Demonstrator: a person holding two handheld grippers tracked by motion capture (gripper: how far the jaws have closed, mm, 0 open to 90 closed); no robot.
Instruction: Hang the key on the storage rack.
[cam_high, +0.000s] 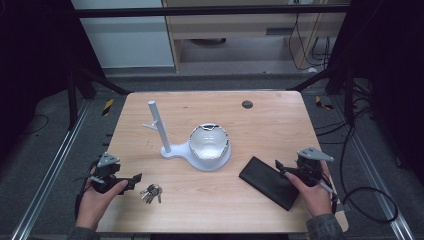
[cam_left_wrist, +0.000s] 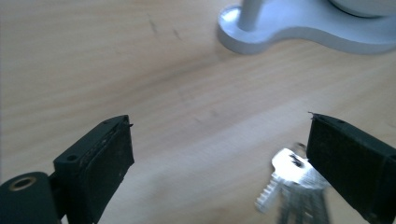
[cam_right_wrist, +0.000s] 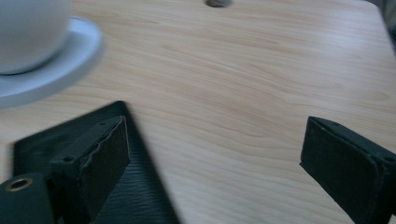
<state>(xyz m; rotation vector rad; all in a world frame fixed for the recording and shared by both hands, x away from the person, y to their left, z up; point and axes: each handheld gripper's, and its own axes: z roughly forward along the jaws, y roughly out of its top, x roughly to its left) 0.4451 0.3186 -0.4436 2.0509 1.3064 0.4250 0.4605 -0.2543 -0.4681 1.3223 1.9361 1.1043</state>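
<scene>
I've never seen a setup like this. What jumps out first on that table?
Mid-table stands a white stand with a tall post, holding a white bowl. Near the front edge, a bunch of keys lies just off the left gripper, and a flat black wallet lies by the right gripper. Both hand-held grippers have their jaws wide open, holding nothing.

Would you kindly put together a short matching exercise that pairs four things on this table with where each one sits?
Things:
1. bunch of keys
2. black wallet
3. white bowl
4. dark round hole

Places:
A. on the round base of the white stand
B. by the open right gripper
C. near the table's far edge
D. just off the open left gripper

Pairs: 1-D, 2-B, 3-A, 4-C
</scene>
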